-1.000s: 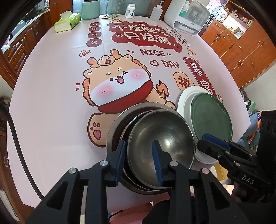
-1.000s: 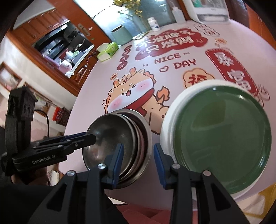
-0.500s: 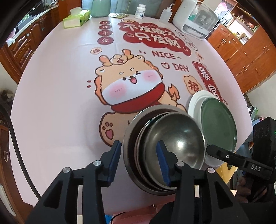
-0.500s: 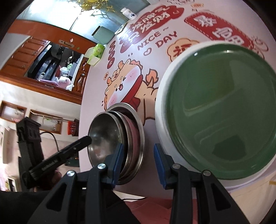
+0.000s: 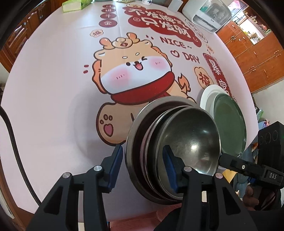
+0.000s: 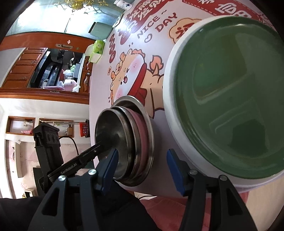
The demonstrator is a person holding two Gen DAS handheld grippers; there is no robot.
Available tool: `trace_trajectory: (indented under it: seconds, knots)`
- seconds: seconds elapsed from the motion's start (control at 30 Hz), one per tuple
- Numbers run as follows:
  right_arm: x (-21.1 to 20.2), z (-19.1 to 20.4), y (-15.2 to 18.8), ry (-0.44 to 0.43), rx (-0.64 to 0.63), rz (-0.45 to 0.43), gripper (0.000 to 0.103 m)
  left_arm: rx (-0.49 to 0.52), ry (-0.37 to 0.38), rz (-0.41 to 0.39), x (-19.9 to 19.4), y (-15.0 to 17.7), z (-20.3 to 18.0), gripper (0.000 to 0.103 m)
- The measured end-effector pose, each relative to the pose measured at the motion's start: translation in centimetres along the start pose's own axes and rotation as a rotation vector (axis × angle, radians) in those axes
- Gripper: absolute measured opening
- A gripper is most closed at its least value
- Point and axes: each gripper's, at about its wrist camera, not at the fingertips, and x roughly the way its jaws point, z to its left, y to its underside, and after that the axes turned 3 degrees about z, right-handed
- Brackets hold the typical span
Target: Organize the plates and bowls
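1. Near the table's (image 5: 53, 88) front edge sits one stack of bowls (image 5: 177, 147). The rims show at least three steel bowls, with a pinkish one nested between them. The exact count is hard to tell.
2. Just beside the stack, toward the table's right edge, are two plates: a green plate (image 5: 230, 128) lying on a white plate (image 5: 207, 99).
3. The left wrist view alone shows the whole printed tablecloth (image 5: 134, 71) and a white appliance (image 5: 207, 16) at the far edge. The right wrist view alone shows the stack side-on, a kitchen hatch (image 6: 53, 71) and the left gripper's tip inside the top bowl.
4. The left gripper (image 5: 143, 163) has just been opening. Its jaws straddle the near rims of the stack, one finger outside and one inside the top bowl. The pads appear clear of the metal, so the stack looks released.
5. The right gripper (image 6: 142, 168) has just been opening too. Its jaws stand wide between the bowls and the plates. The left finger is by the stack and the right one by the white plate's rim; it grips nothing.
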Motion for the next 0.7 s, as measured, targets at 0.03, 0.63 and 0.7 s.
trace_trajectory:
  seconds: [0.03,0.63,0.7]
  knots:
    - [0.2,0.0,0.0,-0.001,0.002,0.008,0.057,0.0,0.002,0.006,0.1,-0.1,0.0,0.045]
    - [1.3,-0.5,-0.8,-0.026,0.03,0.046,0.038,-0.011,0.057,0.077,2.3,-1.2,0.3,0.045]
    - [1.3,-0.4,-0.9,-0.022,0.029,0.045,0.038,-0.007,0.06,0.079,2.4,-1.4,0.3,0.045]
